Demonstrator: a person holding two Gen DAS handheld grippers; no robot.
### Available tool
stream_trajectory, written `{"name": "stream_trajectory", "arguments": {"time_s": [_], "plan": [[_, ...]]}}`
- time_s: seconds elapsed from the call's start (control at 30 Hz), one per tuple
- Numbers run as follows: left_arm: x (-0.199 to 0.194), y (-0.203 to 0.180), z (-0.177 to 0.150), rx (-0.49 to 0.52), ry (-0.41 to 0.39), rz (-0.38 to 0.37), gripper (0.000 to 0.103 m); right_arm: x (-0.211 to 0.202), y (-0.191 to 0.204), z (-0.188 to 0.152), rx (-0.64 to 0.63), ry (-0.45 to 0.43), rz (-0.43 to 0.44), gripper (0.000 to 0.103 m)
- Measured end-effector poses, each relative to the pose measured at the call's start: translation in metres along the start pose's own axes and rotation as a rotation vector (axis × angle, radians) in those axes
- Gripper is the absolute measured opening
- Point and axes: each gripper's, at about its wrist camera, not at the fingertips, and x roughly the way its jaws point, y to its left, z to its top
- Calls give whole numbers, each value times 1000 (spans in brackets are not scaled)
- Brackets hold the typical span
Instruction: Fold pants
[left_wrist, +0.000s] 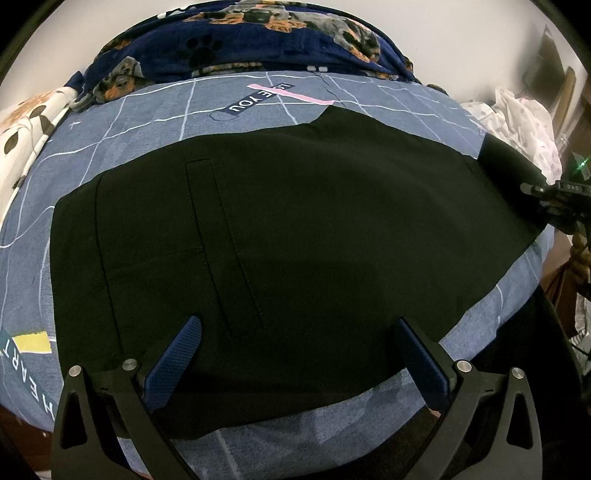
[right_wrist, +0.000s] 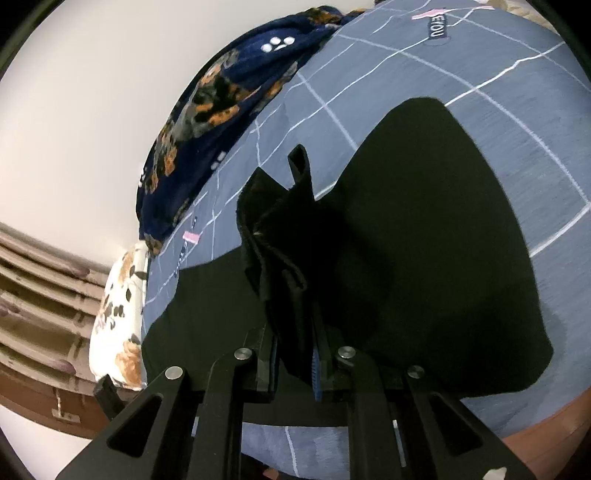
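Black pants (left_wrist: 295, 229) lay on a blue bedsheet (left_wrist: 147, 110); right gripper (right_wrist: 295, 354) pinched, apparently, their hem; left gripper (left_wrist: 295, 354) gaped.

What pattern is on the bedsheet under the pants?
The bedsheet is blue-grey with a thin white grid and small word patches, clearest in the left wrist view.

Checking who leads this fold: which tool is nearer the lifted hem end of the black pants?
Right. The right tool is clamped on the bunched hem end of the black pants. The left tool hangs open above the pocket end, gripping nothing.
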Motion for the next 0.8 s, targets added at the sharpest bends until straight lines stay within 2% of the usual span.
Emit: {"name": "stream_trajectory", "arguments": {"time_s": [0.8], "plan": [[1,-1,-1,3,1,1,103,31,30,-19,-77,75,5,12]]}}
